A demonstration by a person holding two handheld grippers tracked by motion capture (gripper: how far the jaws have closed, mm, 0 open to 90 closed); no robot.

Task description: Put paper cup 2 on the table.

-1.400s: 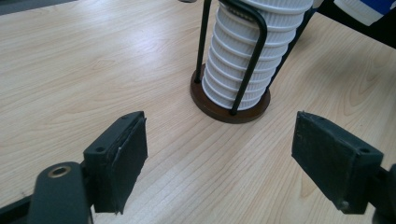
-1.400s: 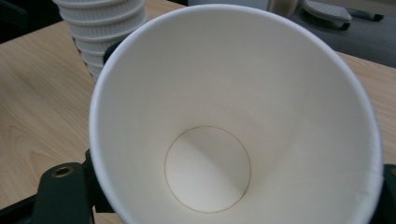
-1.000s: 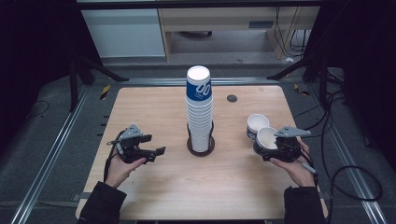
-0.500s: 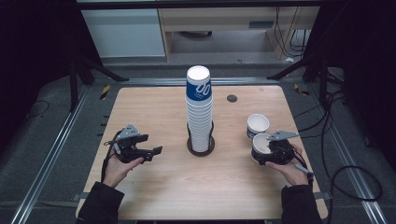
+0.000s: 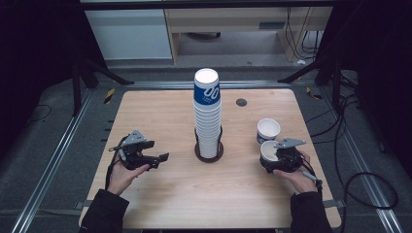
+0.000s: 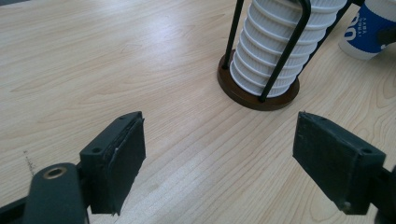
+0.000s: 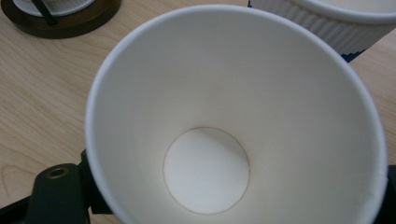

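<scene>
A tall stack of ribbed white paper cups point(image 5: 207, 116), the top one banded blue, stands in a dark wire holder point(image 5: 209, 152) at the table's middle. My right gripper point(image 5: 270, 155) is shut on a single white cup point(image 5: 267, 150), held just off the right side of the table; in the right gripper view the cup's empty inside point(image 7: 233, 130) faces the camera between the jaws. Another blue and white cup point(image 5: 268, 130) stands upright just behind it. My left gripper point(image 5: 158, 151) hovers at the left, open and empty, pointing at the stack point(image 6: 275, 51).
The wooden table point(image 5: 160, 111) has a small dark round plug point(image 5: 241, 102) at the back right. Metal rails and cables run along both sides of the table. The holder's brown base point(image 7: 60, 18) lies to the left of the held cup.
My right gripper has carried the cup left and nearer to the person, away from the standing cup. The left gripper has hardly moved.
</scene>
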